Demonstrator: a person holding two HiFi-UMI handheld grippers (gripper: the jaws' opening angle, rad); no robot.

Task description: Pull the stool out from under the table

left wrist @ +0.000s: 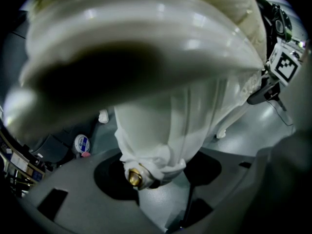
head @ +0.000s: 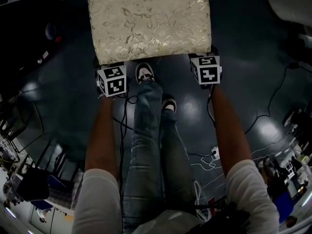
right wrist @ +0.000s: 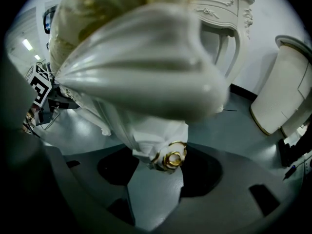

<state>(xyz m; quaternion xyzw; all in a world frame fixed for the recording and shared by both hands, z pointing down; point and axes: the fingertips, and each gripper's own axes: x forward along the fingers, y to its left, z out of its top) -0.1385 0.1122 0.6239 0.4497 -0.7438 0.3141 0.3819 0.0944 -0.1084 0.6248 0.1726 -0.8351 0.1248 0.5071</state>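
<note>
The stool has a cream floral cushion (head: 148, 21) and stands on the dark floor just ahead of my feet. My two marker cubes sit at its near corners, the left one (head: 112, 80) and the right one (head: 205, 69); the fingertips are hidden under the seat. In the left gripper view the left gripper (left wrist: 148, 182) straddles a white stool leg (left wrist: 161, 130) with a gold foot (left wrist: 135, 178), which fills the gap between the jaws. The right gripper (right wrist: 163, 167) holds the other near leg (right wrist: 146, 133) just above its gold foot (right wrist: 171, 159) in the same way.
The ornate white table (right wrist: 219, 9) stands behind the stool in the right gripper view, with a white padded panel (right wrist: 287, 87) to its right. My shoes (head: 145, 73) are close under the stool's near edge. Cables (head: 273, 101) trail over the floor at the right.
</note>
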